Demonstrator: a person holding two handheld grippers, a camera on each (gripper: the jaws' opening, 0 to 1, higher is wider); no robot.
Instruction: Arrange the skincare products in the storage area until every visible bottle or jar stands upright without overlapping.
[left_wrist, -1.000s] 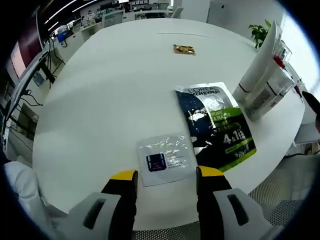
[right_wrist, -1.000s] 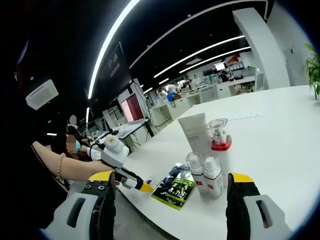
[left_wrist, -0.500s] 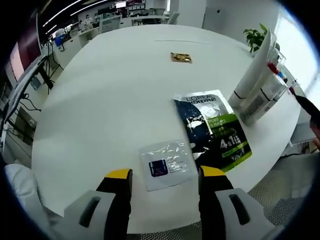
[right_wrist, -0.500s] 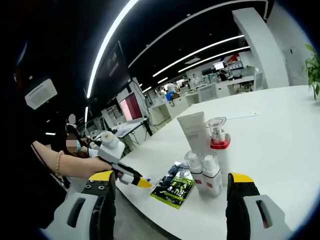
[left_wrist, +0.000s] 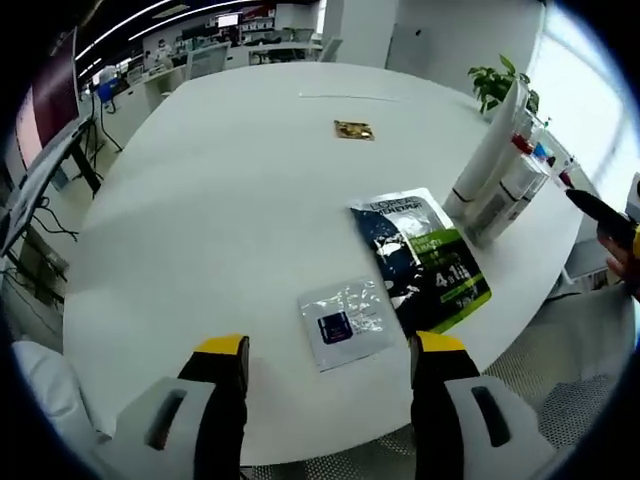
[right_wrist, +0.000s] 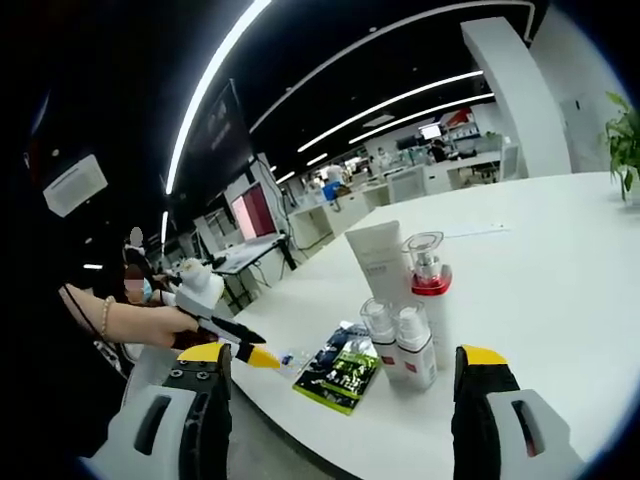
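My left tool (left_wrist: 332, 350) hangs over the near edge of the round white table (left_wrist: 220, 190), jaws apart and gripping nothing; the clear sample sachet (left_wrist: 346, 322) with a dark printed jar on it lies flat on the table just ahead of the tips. Beside it, touching or slightly over its far corner, the dark blue and green face-mask packet (left_wrist: 425, 257) also lies flat. Further out a small gold sachet (left_wrist: 352, 130) sits alone, well apart from the rest. At the table's right edge the upright group stands close together: a tall white tube (left_wrist: 488, 150) and small bottles (left_wrist: 512, 188) pressed beside it. My right tool (right_wrist: 340, 375) is held off the table, jaws wide apart and empty. In the right gripper view I see the same cluster: white tube (right_wrist: 378, 268), a clear-capped pump bottle with red collar (right_wrist: 426, 272), two small clear-capped bottles (right_wrist: 398, 345) in front, all upright, the mask packet (right_wrist: 337, 376) flat just beside them. My left hand (right_wrist: 165, 322) holds the other tool out to the left
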